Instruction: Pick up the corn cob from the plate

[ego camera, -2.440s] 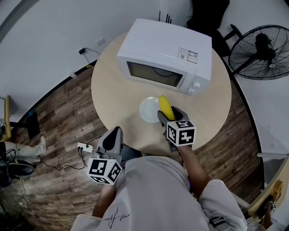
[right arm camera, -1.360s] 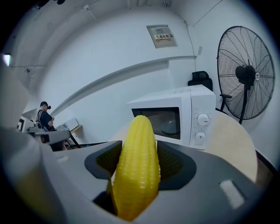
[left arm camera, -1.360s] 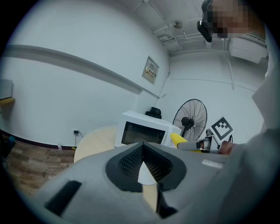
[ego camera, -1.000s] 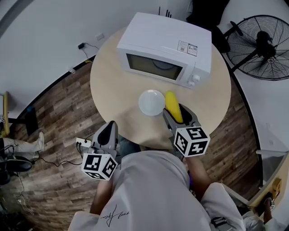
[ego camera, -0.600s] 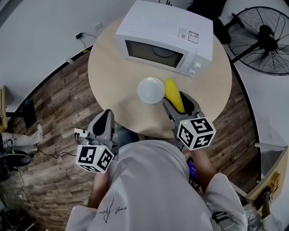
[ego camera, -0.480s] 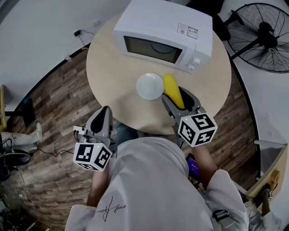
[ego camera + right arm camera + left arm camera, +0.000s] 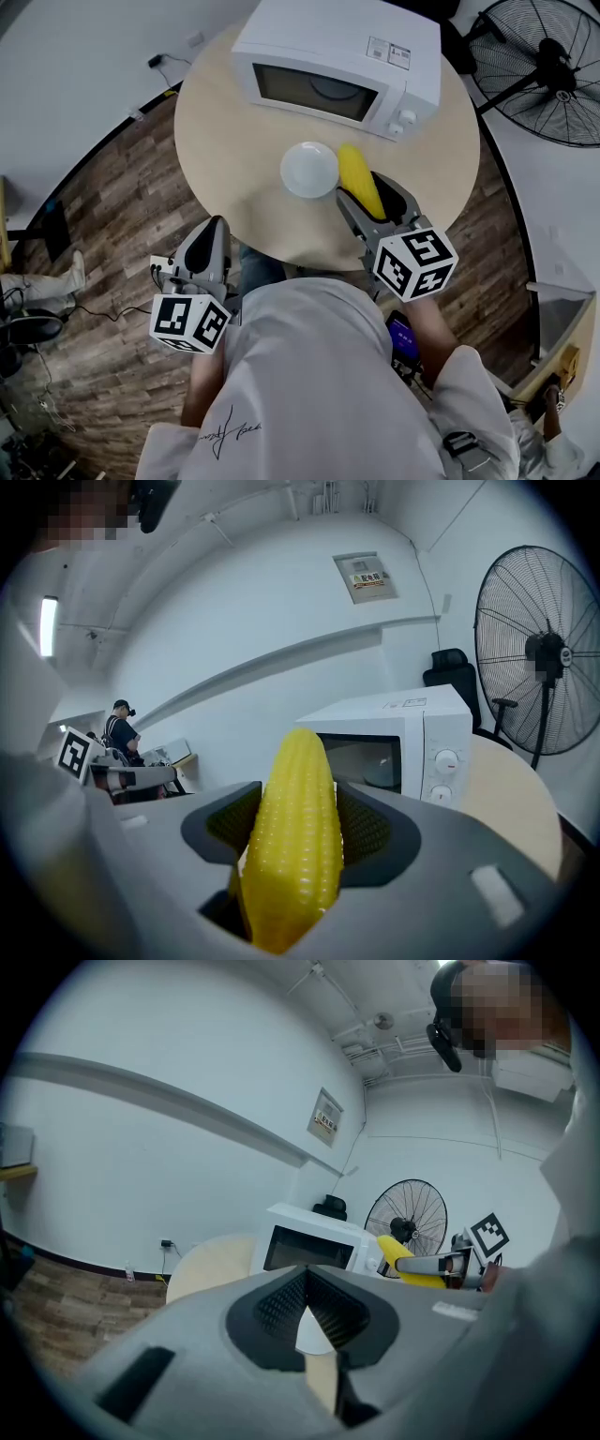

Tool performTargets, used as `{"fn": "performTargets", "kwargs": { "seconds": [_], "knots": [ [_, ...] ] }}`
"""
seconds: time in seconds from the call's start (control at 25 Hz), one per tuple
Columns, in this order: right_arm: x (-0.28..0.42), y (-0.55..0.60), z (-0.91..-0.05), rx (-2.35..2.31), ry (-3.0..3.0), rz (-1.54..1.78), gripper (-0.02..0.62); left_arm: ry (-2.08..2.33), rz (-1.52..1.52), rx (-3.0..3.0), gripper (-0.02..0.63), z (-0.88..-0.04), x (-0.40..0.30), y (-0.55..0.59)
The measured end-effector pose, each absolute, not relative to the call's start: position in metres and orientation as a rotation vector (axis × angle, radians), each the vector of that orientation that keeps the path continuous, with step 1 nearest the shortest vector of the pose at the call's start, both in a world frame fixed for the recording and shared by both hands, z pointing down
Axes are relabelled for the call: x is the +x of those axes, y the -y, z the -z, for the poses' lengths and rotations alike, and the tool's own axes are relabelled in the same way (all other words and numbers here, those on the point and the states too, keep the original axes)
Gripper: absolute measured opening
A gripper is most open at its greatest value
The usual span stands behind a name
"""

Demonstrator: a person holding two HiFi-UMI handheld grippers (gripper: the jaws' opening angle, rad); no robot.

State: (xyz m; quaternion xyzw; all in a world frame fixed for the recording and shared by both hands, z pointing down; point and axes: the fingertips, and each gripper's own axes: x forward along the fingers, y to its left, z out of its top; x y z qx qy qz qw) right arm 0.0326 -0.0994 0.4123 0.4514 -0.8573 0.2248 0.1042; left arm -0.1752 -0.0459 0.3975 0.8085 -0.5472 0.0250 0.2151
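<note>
The round bench has its near edge curving just ahead of us, and both tools sit close to that edge. The microwave takes up the far side, with its door and knobs facing us. Between its front and the near edge runs a band of open bench top, widest to the left of the white plate. The plate lies near the middle of that band. Wooden floor shows beyond the left edge of the bench, and a standing fan is well apart on the far right.

Our right tool reaches in over the near right part of the bench. In the right gripper view its jaws are closed onto the corn cob, with the dark ribbed pads pressing on both sides. The right tool holds the cob along its lower half, so the blunt tip sticks out past the jaws and points toward the microwave. In the head view the corn cob is just beside the plate's right rim and not on it. The left gripper view shows the cob gripped in the air, level with the microwave's front.

The cob is bright yellow and slightly tapered, with even rows of small kernels running lengthwise.

Our left tool hangs off the bench, over the floor by our left side. Its jaws are pressed together with nothing between them.
</note>
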Motion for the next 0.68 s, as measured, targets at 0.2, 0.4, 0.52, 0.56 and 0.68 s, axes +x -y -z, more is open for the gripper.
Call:
{"fn": "performTargets", "kwargs": {
  "seconds": [0.2, 0.4, 0.52, 0.56, 0.68],
  "knots": [
    [0.0344, 0.1003, -0.4156, 1.322, 2.517, -0.668, 0.264, 1.519, -0.071, 2.239, -0.009, -0.3980, -0.1745, 0.0485],
    [0.0349, 0.1029, -0.4172, 1.305, 2.513, -0.661, 0.263, 1.537, -0.076, 2.227, -0.009, -0.3978, -0.1770, 0.0530],
    [0.0363, 0.1035, -0.4189, 1.298, 2.516, -0.671, 0.262, 1.534, -0.083, 2.229, -0.009, -0.3979, -0.1737, 0.0541],
    [0.0368, 0.1034, -0.4194, 1.294, 2.517, -0.676, 0.262, 1.532, -0.085, 2.230, -0.009, -0.3980, -0.1720, 0.0544],
    [0.0376, 0.1032, -0.4212, 1.280, 2.521, -0.692, 0.262, 1.527, -0.087, 2.228, -0.009, -0.3991, -0.1679, 0.0555]
  ]
}}
